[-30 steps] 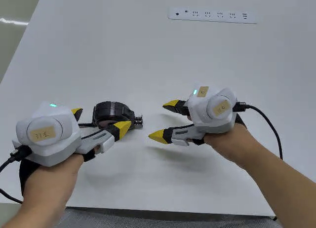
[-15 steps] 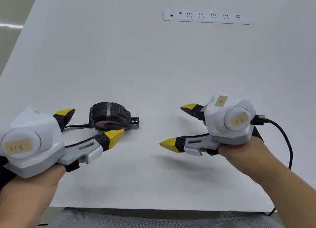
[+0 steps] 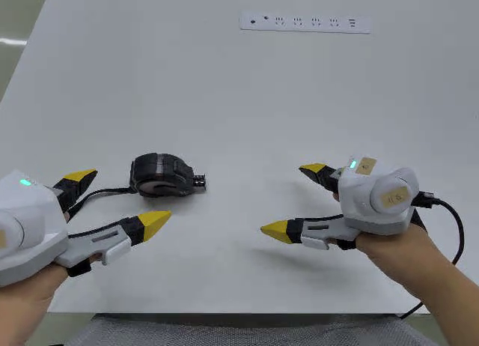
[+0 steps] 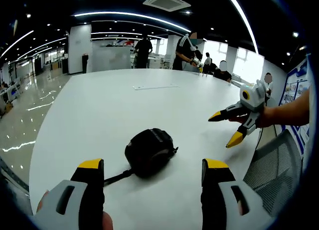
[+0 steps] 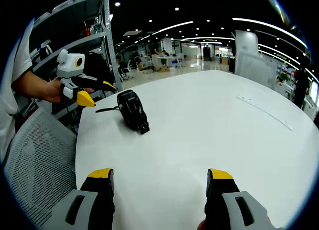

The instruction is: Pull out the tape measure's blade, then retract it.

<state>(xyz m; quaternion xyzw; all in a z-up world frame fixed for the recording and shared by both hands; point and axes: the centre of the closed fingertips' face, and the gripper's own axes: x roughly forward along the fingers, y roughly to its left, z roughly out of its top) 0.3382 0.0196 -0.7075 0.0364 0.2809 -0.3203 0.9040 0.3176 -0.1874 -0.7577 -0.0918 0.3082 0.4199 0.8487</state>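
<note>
Tape (image 3: 161, 176) sits just past the left gripper's (image 3: 117, 197) spread fingers; right gripper (image 3: 293, 198) also gaping, well off; head view adds a power strip (image 3: 304, 22).

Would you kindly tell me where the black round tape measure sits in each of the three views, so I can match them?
Head view: the black round tape measure lies left of centre on the white table.
Left gripper view: the tape measure is at centre, just beyond the jaws.
Right gripper view: the tape measure is upper left of centre.
Shared landmark: the white power strip lies beyond it in every view.
</note>
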